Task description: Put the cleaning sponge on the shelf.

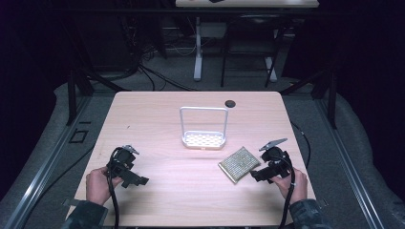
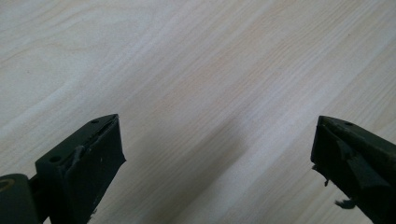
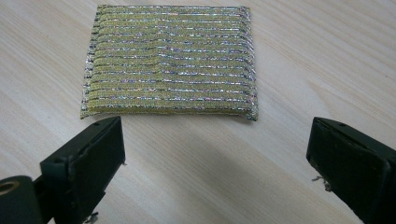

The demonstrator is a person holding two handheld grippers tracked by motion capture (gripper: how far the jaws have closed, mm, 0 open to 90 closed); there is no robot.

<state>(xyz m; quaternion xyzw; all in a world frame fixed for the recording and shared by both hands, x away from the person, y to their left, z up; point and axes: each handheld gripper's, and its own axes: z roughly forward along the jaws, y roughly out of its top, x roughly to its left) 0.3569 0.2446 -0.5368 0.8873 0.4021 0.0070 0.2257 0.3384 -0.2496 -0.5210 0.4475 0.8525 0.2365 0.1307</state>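
While the right tool (image 3: pixel 215 154) hovers jaws apart just short of the scouring pad (image 3: pixel 169 60), grasping comes next; left tool (image 2: pixel 215 154) idles apart

My left gripper (image 2: pixel 215 154) hangs over bare light wooden tabletop (image 2: pixel 196 70), grain running diagonally. Both black jaws rise from the bottom corners, set wide apart, nothing between them. A soft shadow lies on the wood between the jaws.
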